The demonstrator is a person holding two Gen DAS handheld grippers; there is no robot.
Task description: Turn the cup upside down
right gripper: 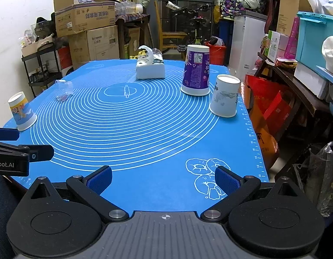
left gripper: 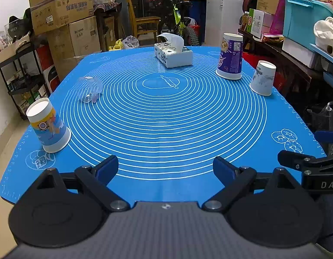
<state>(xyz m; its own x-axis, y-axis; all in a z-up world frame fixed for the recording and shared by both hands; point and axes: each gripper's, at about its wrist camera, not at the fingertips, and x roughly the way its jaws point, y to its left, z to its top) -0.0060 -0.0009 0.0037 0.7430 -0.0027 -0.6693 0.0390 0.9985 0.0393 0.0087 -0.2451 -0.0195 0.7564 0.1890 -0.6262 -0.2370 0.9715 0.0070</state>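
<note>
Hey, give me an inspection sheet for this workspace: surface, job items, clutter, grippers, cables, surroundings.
Surface: blue baking mat with white concentric rings covers the table.
Job's things: three paper cups stand mouth-down: orange-and-blue cup, purple cup, white cup. A clear plastic cup lies on its side.
Clutter: tissue box at the far middle of the mat.
Grippers: left gripper open, holding nothing; right gripper open, holding nothing. Both are at the near edge.
Cables: nothing seen.
Surroundings: stacked cardboard boxes, bicycle, teal storage bin, wooden chair.
</note>
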